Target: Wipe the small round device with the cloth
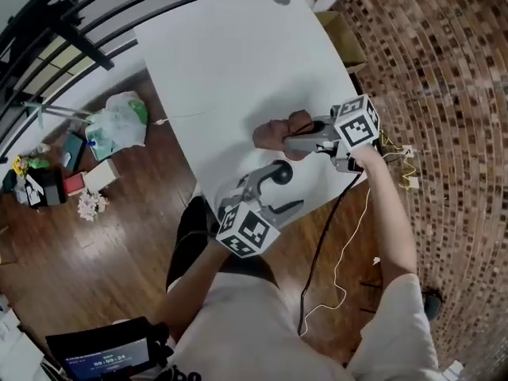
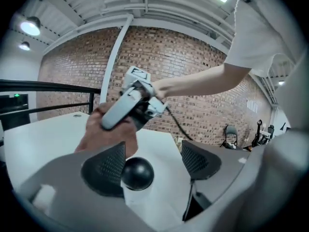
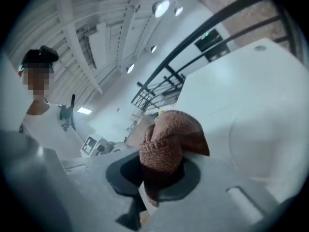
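Clamped in right gripper [image 3: 159, 178] jaws: bunched brown cloth [image 3: 169, 141]. Between half-open left gripper [image 2: 152, 162] jaws: small round device [image 2: 137, 173] (black), touching one pad, clear of other.

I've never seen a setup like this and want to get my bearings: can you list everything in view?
table: one, white, middle of the head view
small round device: one, black, between the left tool's jaws, against one pad, clear of the other
cloth: one, brown, bunched in the right tool
cardboard box: one, tan, beside the table
plastic bag: one, white and green, on the wooden floor
cable: one, black, trailing from the right tool
left tool: one, grey, jaws apart
right tool: one, grey, shut on the cloth
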